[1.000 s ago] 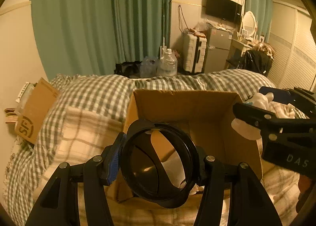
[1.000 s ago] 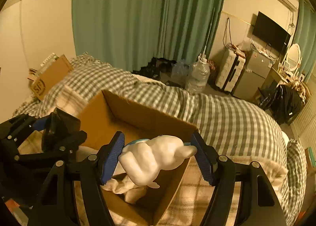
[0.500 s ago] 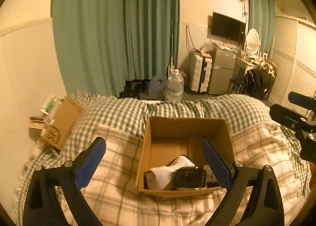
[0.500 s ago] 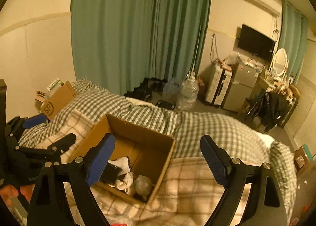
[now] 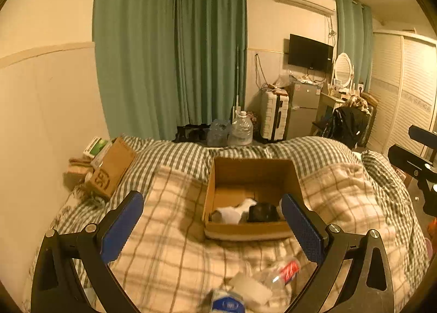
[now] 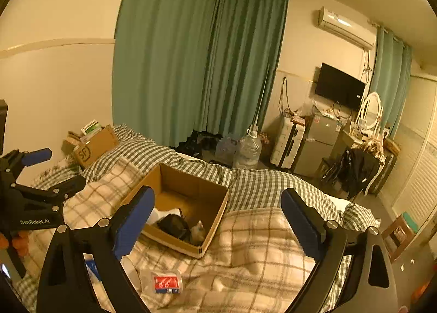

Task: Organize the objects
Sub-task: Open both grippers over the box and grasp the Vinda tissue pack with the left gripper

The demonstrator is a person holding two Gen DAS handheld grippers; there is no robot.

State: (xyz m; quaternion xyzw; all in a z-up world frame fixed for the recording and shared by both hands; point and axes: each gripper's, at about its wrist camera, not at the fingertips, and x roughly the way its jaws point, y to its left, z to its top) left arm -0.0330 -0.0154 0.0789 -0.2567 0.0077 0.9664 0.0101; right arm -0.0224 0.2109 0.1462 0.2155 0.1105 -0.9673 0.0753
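Both grippers, left [image 5: 213,227] and right [image 6: 217,224], have let go and risen off the cardboard box [image 5: 252,176], jaws spread empty; next, probably approach the bottle [image 6: 166,283] low, near the blanket's front edge.

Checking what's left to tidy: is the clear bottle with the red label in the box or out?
Out. The bottle lies on its side on the blanket, in front of the cardboard box.

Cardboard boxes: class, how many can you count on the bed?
2. An open cardboard box sits mid-bed on the plaid blanket; a printed cardboard box lies at the bed's far left by the wall. Others may be hidden.
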